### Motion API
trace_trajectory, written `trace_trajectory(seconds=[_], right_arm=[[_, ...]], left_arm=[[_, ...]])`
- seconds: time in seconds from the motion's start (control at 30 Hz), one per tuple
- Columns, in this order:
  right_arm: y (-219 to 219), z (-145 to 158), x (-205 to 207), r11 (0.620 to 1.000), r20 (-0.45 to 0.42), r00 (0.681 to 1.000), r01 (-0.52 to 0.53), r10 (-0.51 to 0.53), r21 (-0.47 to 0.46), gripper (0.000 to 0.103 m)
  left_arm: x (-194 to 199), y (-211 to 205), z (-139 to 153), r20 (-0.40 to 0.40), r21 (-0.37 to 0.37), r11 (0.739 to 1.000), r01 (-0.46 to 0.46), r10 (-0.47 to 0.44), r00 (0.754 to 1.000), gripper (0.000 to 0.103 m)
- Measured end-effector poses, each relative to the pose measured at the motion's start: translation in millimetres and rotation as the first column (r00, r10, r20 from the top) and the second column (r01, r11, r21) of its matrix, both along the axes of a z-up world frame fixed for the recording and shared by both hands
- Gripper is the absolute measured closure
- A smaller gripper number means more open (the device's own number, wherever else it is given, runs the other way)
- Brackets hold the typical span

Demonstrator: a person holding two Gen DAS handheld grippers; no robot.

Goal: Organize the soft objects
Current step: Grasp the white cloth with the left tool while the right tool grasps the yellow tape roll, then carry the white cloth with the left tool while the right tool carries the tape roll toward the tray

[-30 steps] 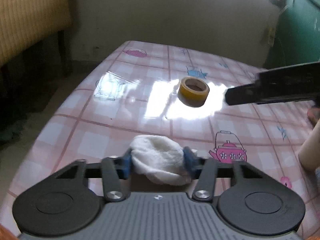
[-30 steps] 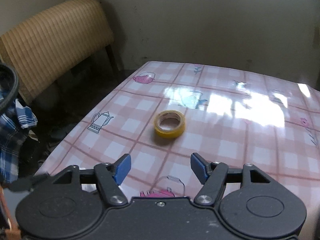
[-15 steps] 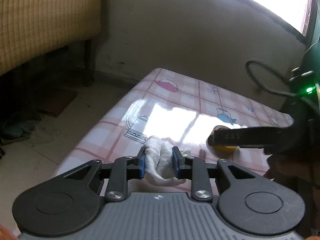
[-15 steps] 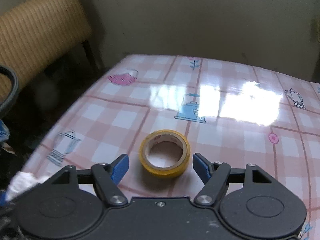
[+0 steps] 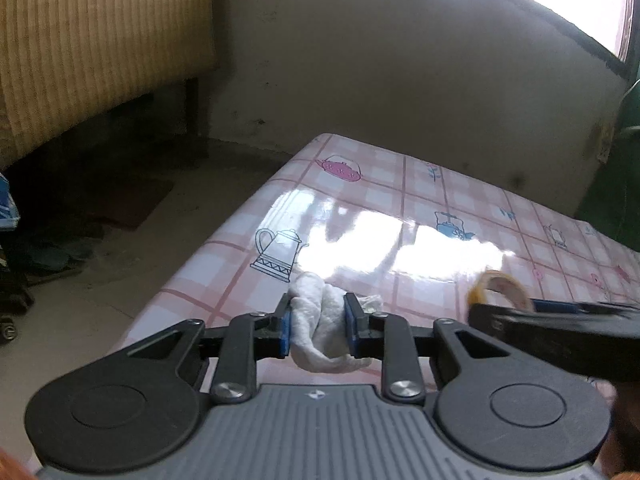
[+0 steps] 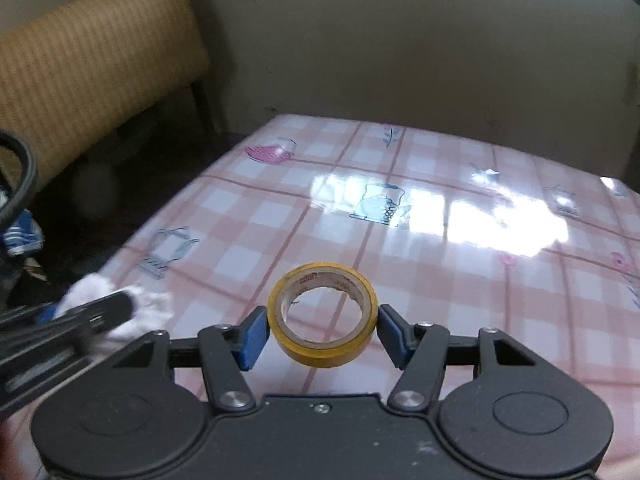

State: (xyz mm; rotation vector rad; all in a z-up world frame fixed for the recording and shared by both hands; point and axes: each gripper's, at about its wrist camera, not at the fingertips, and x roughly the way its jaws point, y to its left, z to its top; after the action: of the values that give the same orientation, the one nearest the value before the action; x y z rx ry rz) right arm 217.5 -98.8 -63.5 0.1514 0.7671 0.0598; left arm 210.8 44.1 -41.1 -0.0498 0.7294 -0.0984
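Pink checked glossy tabletop (image 6: 440, 280). Left gripper (image 5: 318, 330) jaws remain clenched on crumpled white cloth (image 5: 320, 320); right gripper (image 6: 322, 334) jaws have just closed around yellow tape roll (image 6: 323, 314), both objects secured.

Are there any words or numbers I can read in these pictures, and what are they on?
Red print inside the yellow tape roll: too small and blurred to read.
Small mark on the left gripper body: a logo, not readable as words.
The tablecloth carries only teapot pictures, no words.

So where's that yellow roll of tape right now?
In the right wrist view the yellow roll of tape sits between the blue pads of the right gripper, above the pink checked tablecloth, right of the white cloth.
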Motion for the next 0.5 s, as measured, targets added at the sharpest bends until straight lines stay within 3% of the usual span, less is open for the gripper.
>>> trace_trajectory(seconds=[0.5], right_arm=[[-18.8, 54.1, -97.9, 0.999, 0.037, 0.999, 0.031, -0.03, -0.012, 0.032]], left_arm=[[-51.4, -39.3, 36.1, 0.002, 0.096, 0.995, 0.014, -0.014, 1.0, 0.076]])
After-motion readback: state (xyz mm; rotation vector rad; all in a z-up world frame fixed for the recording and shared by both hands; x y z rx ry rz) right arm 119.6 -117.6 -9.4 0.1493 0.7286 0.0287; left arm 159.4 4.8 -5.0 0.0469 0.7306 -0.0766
